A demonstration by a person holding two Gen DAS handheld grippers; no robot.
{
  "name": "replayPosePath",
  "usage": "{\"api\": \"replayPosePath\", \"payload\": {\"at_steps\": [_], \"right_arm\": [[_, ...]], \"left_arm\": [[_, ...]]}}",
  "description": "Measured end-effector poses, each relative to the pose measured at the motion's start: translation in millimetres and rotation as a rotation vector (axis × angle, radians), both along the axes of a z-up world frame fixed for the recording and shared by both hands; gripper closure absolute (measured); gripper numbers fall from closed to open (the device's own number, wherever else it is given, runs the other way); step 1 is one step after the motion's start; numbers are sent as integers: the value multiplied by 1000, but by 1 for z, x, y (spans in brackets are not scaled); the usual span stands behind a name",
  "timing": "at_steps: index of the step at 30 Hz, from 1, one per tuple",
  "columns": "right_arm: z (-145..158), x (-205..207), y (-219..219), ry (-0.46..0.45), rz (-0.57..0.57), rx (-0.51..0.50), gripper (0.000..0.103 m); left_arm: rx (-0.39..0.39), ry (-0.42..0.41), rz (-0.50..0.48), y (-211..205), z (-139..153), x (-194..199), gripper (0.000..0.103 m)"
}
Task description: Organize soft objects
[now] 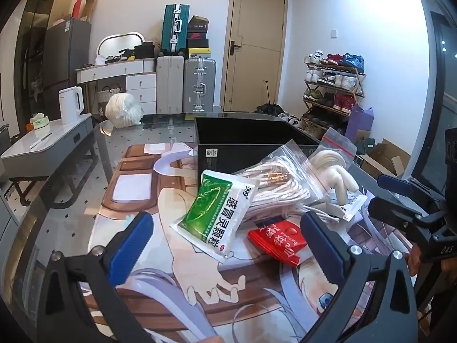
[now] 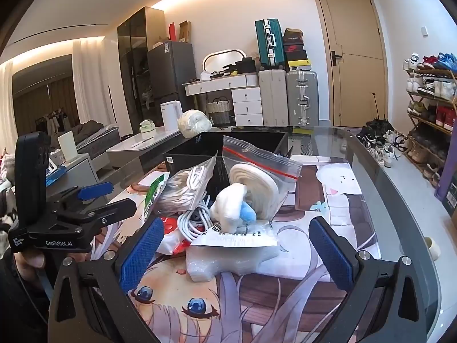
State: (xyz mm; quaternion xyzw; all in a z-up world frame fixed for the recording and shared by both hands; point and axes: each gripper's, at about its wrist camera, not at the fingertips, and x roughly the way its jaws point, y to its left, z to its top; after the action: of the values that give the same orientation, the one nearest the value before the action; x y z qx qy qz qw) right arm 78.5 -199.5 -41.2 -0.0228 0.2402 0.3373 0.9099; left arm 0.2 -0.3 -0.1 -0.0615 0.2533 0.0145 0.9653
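Note:
A pile of soft items lies on the table before a black open box [image 1: 245,140], which also shows in the right wrist view [image 2: 200,154]. In the left wrist view: a green-white medicine sachet [image 1: 212,214], a zip bag of white rope [image 1: 274,188], a red packet [image 1: 278,240], a white plush toy [image 1: 337,177]. In the right wrist view: the plush toy [image 2: 228,203], a zip bag with a cream roll [image 2: 257,180], a white cable [image 2: 191,223], a white foam piece [image 2: 228,257]. My left gripper [image 1: 225,245] is open around the sachet and red packet. My right gripper [image 2: 237,251] is open around the foam piece.
The glass table [image 2: 400,200] has an anime-print mat [image 1: 160,257]. A bagged white bundle [image 1: 124,110] sits at its far end. A grey side table [image 1: 48,143] with a kettle stands left. Shoe rack [image 1: 334,85], cardboard boxes and suitcases stand beyond.

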Motion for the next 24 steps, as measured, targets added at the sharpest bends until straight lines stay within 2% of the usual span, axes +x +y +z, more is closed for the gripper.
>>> {"api": "replayPosePath", "payload": {"at_steps": [24], "right_arm": [[-5, 3, 2, 25, -1, -25, 0]], "left_arm": [[31, 0, 8, -3, -4, 0, 0]]}}
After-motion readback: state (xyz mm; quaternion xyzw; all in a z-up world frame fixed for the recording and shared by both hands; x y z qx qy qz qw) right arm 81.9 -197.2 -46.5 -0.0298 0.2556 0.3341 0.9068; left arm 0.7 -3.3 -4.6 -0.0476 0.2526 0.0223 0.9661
